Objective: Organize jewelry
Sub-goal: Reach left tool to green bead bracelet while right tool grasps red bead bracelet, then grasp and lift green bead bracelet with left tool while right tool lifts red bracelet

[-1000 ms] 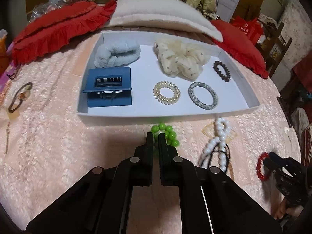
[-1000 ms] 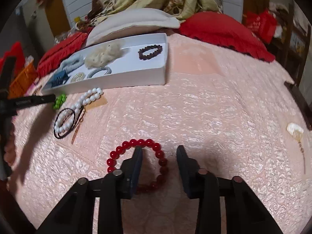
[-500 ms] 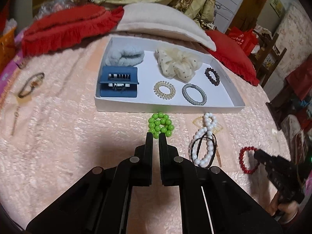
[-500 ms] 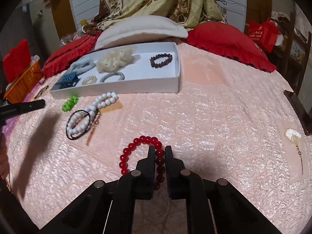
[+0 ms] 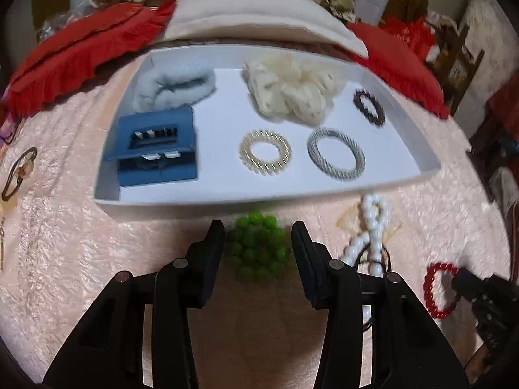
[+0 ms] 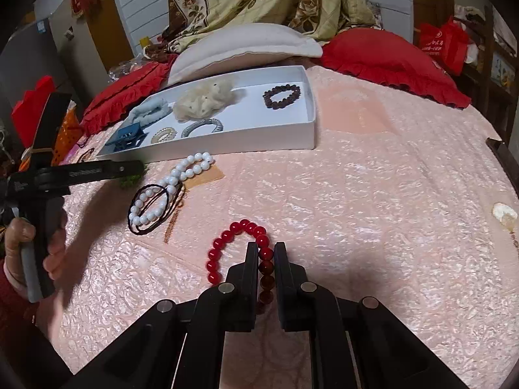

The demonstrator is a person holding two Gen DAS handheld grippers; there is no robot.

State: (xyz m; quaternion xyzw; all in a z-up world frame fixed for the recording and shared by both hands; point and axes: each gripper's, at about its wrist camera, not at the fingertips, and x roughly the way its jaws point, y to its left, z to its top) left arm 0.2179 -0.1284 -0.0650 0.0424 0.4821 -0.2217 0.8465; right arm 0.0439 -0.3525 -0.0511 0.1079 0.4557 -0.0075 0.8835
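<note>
A white tray [image 5: 107, 199] on the pink bedspread holds a blue claw clip [image 5: 155, 147], scrunchies, hair ties and a dark bead bracelet [image 5: 368, 107]. My left gripper [image 5: 258, 235] is open, its fingers on either side of a green bead bracelet [image 5: 258, 251] lying just in front of the tray. My right gripper [image 6: 266, 249] is shut on a red bead bracelet [image 6: 227, 243] that rests on the bedspread; it also shows in the left wrist view [image 5: 436, 287]. A white bead necklace [image 6: 168, 191] with a black cord lies between the two.
Red cushions [image 6: 389, 61] and a cream pillow [image 6: 246, 45] lie behind the tray. A black-and-brown hair tie [image 5: 19, 171] lies on the bedspread at far left. A small pale earring [image 6: 504, 215] lies at far right. An orange basket [image 6: 65, 136] stands left.
My left gripper has opened and moved forward around the green bracelet. My right gripper closed on the red bracelet half a second ago and stays shut on it.
</note>
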